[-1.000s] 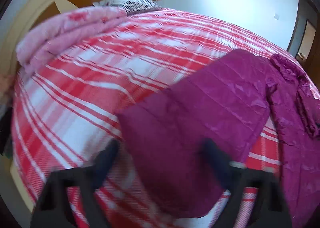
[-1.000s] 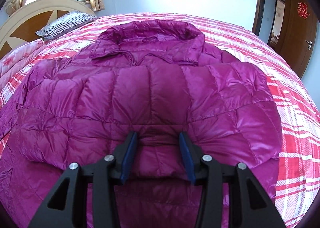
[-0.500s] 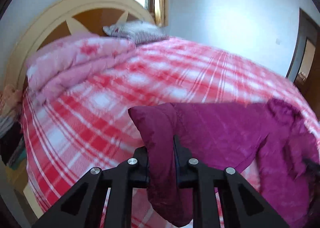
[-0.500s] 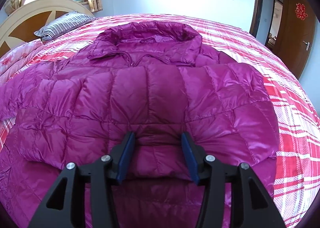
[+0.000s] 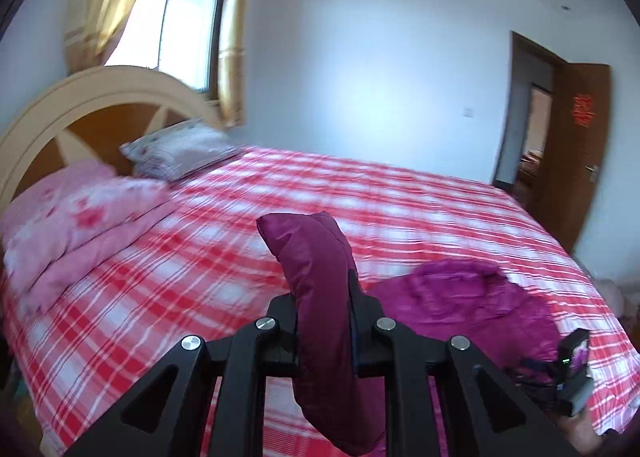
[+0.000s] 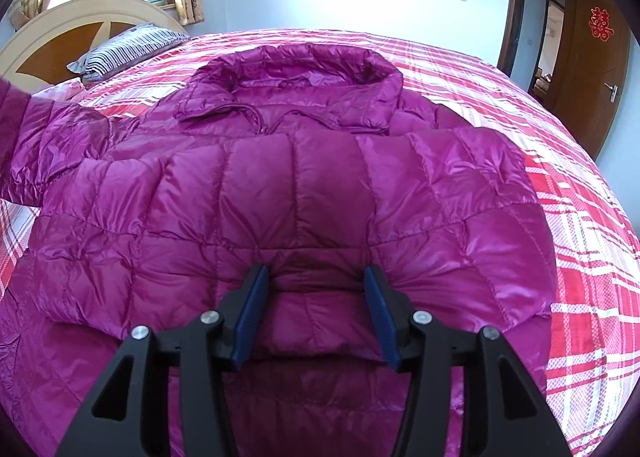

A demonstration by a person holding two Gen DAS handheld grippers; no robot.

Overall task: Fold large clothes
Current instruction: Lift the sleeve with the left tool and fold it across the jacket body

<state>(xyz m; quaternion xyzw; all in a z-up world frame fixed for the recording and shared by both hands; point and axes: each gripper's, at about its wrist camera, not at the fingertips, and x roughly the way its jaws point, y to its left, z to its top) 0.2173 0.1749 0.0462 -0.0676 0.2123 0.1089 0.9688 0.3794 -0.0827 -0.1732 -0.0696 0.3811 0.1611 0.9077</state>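
A magenta quilted down jacket (image 6: 304, 193) lies on the red plaid bed, collar at the far side, one side folded across its front. My right gripper (image 6: 314, 289) is open and rests pressed onto the folded part, its blue pads (image 6: 252, 309) on either side of a puckered bit of fabric. My left gripper (image 5: 324, 297) is shut on the jacket's sleeve (image 5: 316, 269) and holds it lifted above the bed. The rest of the jacket (image 5: 460, 297) lies at the right in the left wrist view. The lifted sleeve also shows at the left edge of the right wrist view (image 6: 24, 137).
The bed (image 5: 400, 201) has a cream and wood headboard (image 5: 80, 105), a pink folded quilt (image 5: 72, 217) and a striped pillow (image 6: 120, 49). A brown door (image 6: 592, 69) stands open at the right. A window with yellow curtains (image 5: 176, 17) is behind the headboard.
My left gripper closed on the sleeve end and lifted it well above the bed, tilting upward. The right gripper stayed open on the jacket and barely moved.
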